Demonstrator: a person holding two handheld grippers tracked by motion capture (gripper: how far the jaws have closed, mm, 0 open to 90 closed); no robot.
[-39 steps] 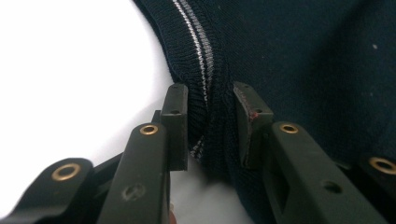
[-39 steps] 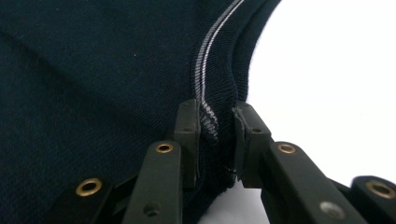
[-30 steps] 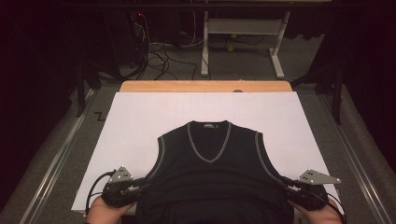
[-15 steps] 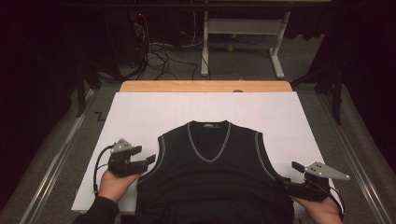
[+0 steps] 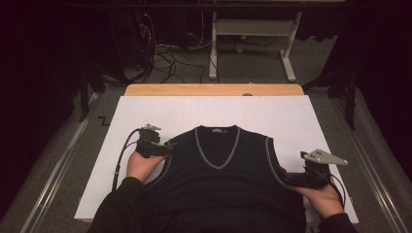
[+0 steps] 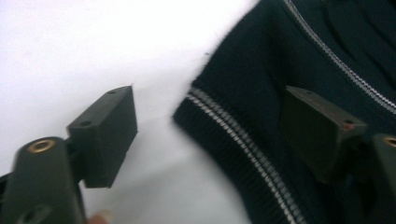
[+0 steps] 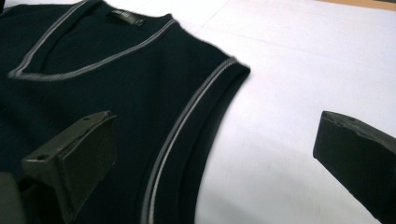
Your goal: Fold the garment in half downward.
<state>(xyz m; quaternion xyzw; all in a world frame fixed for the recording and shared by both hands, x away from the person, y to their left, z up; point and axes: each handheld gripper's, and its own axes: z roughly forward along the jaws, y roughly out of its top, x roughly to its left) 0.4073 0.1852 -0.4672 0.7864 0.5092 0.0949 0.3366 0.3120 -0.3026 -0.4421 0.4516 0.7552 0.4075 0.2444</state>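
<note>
While a black sleeveless V-neck vest is lying flat, front up, on the white sheet covering the tabletop, a person is working at it with a tool in each hand. The vest is sitting near the person's edge of the sheet, its collar label pointing away and its hem running off the bottom of the high view. The left tool is reaching the vest's left shoulder corner; in the left gripper view its jaws are standing wide apart, one over bare white sheet and the other over the knit, with the grey-striped armhole edge lying between them, not yet gripped. The right tool is resting by the right armhole lower down, and in the right gripper view its jaws are likewise spread wide, one over dark fabric and one over the sheet, with the striped trim between them. Neither tool is holding anything. The risk from here seems to be uneven grabbing: the tools are sitting at different heights on the garment, so closing and pulling now could skew the vest, or a jaw could pinch only the top layer and leave the back layer bunching underneath.
</note>
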